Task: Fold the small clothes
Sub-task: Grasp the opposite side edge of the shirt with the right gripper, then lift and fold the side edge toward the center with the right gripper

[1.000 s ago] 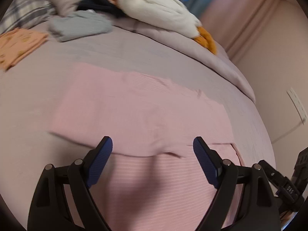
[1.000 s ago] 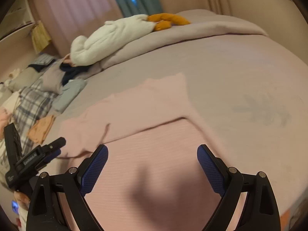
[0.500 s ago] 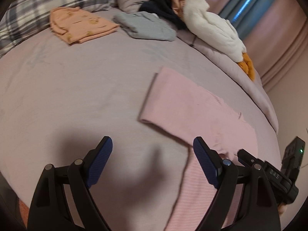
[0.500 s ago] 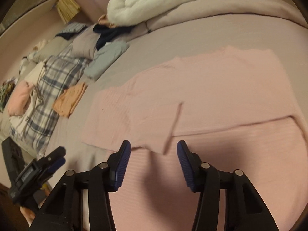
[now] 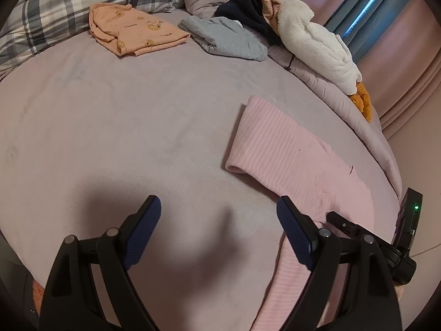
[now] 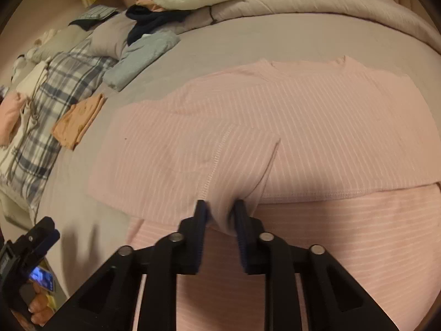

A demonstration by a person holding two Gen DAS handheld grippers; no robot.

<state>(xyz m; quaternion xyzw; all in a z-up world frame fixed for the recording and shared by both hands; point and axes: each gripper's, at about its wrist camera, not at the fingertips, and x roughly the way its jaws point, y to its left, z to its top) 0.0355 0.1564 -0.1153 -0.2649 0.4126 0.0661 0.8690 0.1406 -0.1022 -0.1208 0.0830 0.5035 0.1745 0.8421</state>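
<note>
A pink striped shirt (image 6: pixel 303 127) lies spread on the grey bed sheet (image 5: pixel 124 127), its top part folded down over the lower part. My right gripper (image 6: pixel 220 212) is shut on the folded hem of the shirt near its middle. In the left wrist view the shirt (image 5: pixel 289 151) lies to the right. My left gripper (image 5: pixel 217 212) is open and empty above bare sheet, to the left of the shirt. The right gripper (image 5: pixel 366 234) shows at the right edge of that view.
A folded orange garment (image 5: pixel 135 33) and a folded grey garment (image 5: pixel 228 38) lie at the far side. A plaid pillow (image 5: pixel 55 8), dark clothes (image 5: pixel 248 11), a white fleece (image 5: pixel 317 49) and a rolled duvet (image 6: pixel 303 8) sit beyond them.
My right gripper has closed from open onto the shirt's folded edge. My left gripper has swung left off the shirt and stays open.
</note>
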